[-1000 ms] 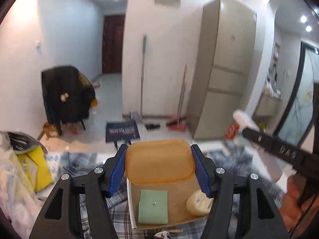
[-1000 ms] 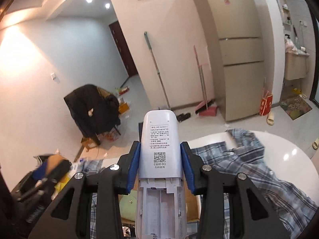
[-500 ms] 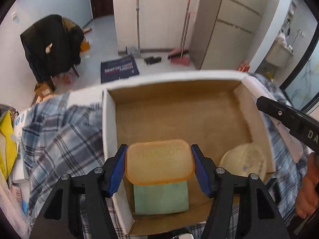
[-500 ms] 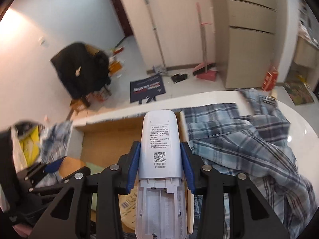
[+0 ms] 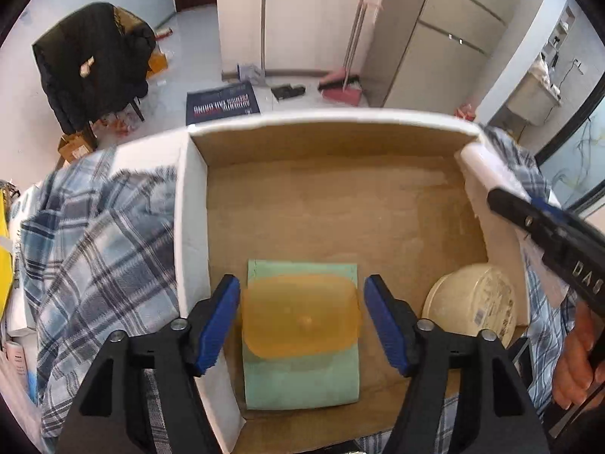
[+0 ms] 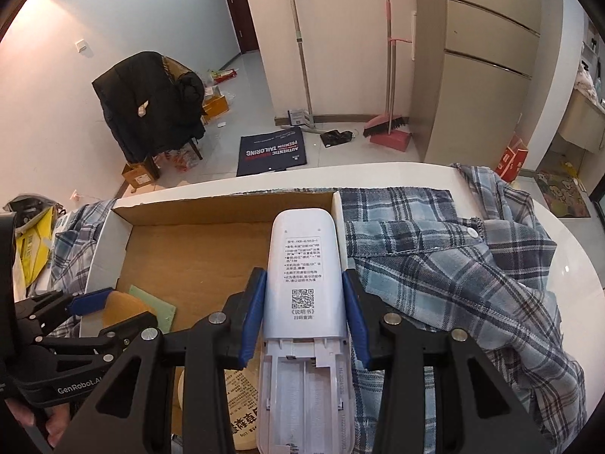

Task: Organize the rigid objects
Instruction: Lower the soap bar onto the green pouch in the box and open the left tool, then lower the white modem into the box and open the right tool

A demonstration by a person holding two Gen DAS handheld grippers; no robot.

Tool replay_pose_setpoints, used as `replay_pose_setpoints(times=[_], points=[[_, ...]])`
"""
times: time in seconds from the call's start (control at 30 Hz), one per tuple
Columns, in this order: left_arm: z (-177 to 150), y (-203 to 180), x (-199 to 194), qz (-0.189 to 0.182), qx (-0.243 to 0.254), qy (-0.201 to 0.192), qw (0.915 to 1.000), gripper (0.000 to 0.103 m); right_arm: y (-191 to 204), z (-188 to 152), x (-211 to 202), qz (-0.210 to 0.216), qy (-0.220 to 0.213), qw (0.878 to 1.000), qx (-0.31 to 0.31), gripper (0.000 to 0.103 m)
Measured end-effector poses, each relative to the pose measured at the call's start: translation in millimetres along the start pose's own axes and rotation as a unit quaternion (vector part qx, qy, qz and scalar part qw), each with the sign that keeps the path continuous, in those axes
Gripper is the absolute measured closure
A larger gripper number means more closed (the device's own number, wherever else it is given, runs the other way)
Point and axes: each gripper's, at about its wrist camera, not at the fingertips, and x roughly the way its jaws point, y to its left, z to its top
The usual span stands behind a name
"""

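Opening my left tool (image 5: pixel 301 316), I am letting go of the orange lid (image 5: pixel 300 316), which is lying on the green pad (image 5: pixel 302 382) at six o'clock inside the cardboard box (image 5: pixel 193 204). My right tool (image 6: pixel 304 316) is gripping the white remote (image 6: pixel 304 265) over the box's three o'clock wall, above the round tin (image 5: pixel 470 304).
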Motion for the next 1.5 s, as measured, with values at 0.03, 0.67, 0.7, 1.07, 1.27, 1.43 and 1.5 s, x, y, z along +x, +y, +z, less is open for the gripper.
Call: replay_pose_setpoints(times=[0.03,0.67,0.7,1.07,1.27,1.43,1.5], points=[[2,0,-5,0.003,-0.003,-0.011,0.9999,0.026,0,0,-1,0.006,-0.002,1.0,-0.001,0.064],[4,20,-110,0.005,-0.044,-0.176,0.9834,0.017,27,-17,23,0.084,0.038,0.995,-0.027,0.064],[4,20,-109,0.004,-0.044,-0.174,0.9838,0.017,27,-17,24,0.085,0.038,0.995,-0.025,0.064],[4,17,-101,0.01,-0.041,-0.166,0.9852,0.017,18,-14,29,0.007,0.013,1.0,-0.024,0.064],[3,12,-104,0.014,-0.03,-0.17,0.9849,0.017,12,-11,22,0.028,0.004,1.0,-0.01,0.051],[2,10,-117,0.021,-0.027,-0.183,0.9826,0.017,17,-3,-3,0.002,-0.034,0.999,-0.017,0.047],[-2,8,-138,0.029,-0.029,-0.211,0.9766,0.017,15,2,-27,0.004,-0.064,0.998,-0.007,0.047]])
